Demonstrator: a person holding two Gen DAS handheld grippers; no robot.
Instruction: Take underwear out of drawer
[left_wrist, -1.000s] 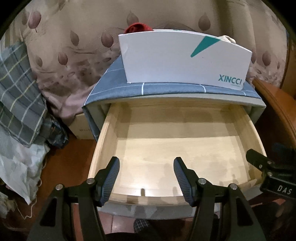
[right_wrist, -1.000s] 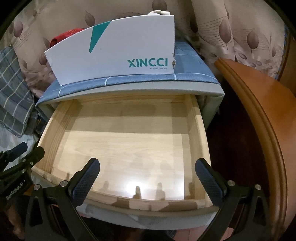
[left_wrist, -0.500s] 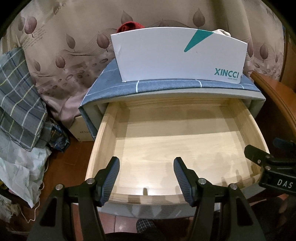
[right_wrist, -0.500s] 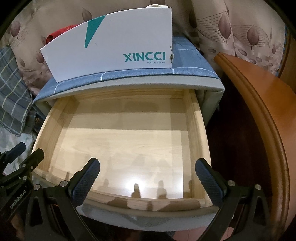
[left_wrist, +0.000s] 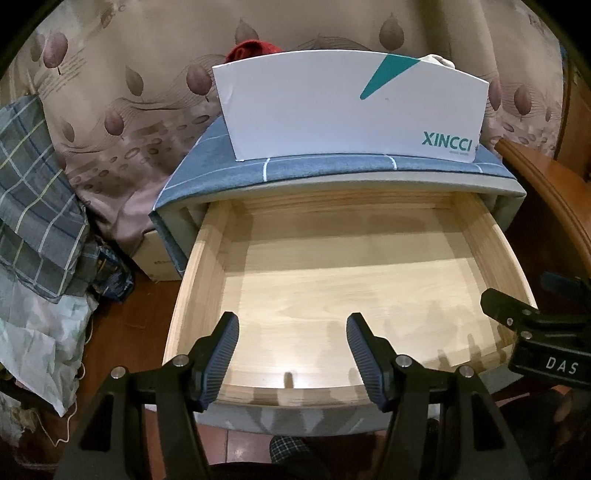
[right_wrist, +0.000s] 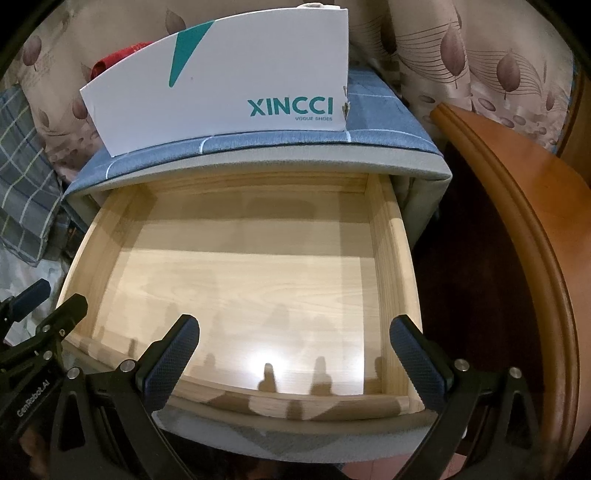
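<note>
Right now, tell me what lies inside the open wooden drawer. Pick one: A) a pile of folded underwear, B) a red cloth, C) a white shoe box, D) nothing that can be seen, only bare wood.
D: both wrist views show the drawer pulled out with only its pale wooden floor in sight; the white box stands on top of the cabinet, and the red cloth pokes up behind that box.

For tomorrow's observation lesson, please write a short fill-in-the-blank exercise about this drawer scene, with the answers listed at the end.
1. The wooden drawer is pulled ____.
2. The teal word printed on the white box is ____.
3. Both the left gripper and the right gripper have their jaws ____.
4. The cloth peeking over the box is ____ in colour.

Answers: open; XINCCI; open; red
</note>
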